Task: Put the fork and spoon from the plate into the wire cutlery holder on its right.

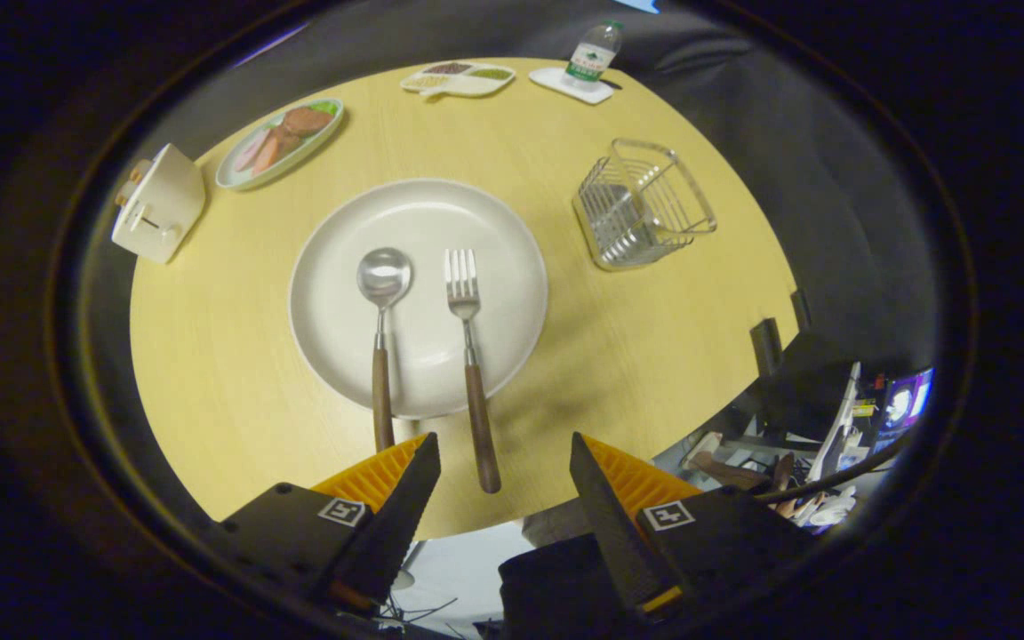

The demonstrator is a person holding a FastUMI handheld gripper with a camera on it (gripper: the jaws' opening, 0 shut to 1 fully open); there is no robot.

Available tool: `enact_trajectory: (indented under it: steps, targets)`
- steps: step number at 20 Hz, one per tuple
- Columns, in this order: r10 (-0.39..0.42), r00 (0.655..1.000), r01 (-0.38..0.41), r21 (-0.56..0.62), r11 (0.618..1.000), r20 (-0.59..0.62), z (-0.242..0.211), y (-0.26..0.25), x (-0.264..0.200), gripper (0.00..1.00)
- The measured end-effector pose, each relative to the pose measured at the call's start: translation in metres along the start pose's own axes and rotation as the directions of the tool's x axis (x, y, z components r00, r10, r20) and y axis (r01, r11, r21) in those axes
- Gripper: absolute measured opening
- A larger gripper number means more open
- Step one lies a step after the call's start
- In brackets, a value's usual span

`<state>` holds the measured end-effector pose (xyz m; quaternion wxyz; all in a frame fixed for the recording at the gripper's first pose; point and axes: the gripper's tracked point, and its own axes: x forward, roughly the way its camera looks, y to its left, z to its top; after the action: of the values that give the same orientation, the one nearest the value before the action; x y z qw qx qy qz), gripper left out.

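fork (468, 356): on plate (512, 267), handle end between the fingertips
spoon (382, 329): at fork's 9 o'clock
wire cutlery holder (644, 204): plate's 2 o'clock
gripper (505, 458): spread wide, holding nothing

No readable text; bottle (595, 55) label illegible; square markers on gripper (505, 458), no characters.

Warm overhead light; table (228, 356) bright; soft shadows; glare on spoon (384, 276); fisheye bending edges; surroundings dim.
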<state>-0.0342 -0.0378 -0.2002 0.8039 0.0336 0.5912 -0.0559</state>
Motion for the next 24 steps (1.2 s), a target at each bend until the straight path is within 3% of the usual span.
enact_trajectory:
  steps: [5, 16, 21, 24]
  targets:
    - [0.005, 0.993, -0.018, -0.107, 0.994, -0.120, -0.014, 0.004, 0.024, 0.96]
    - [0.056, 0.980, -0.071, -0.069, 0.995, -0.193, -0.014, 0.010, 0.057, 0.58]
    - [0.097, 0.966, -0.112, -0.050, 0.992, -0.239, -0.020, 0.015, 0.056, 0.18]
    - [0.075, 0.969, -0.089, -0.049, 0.995, -0.236, -0.020, 0.008, 0.053, 0.12]
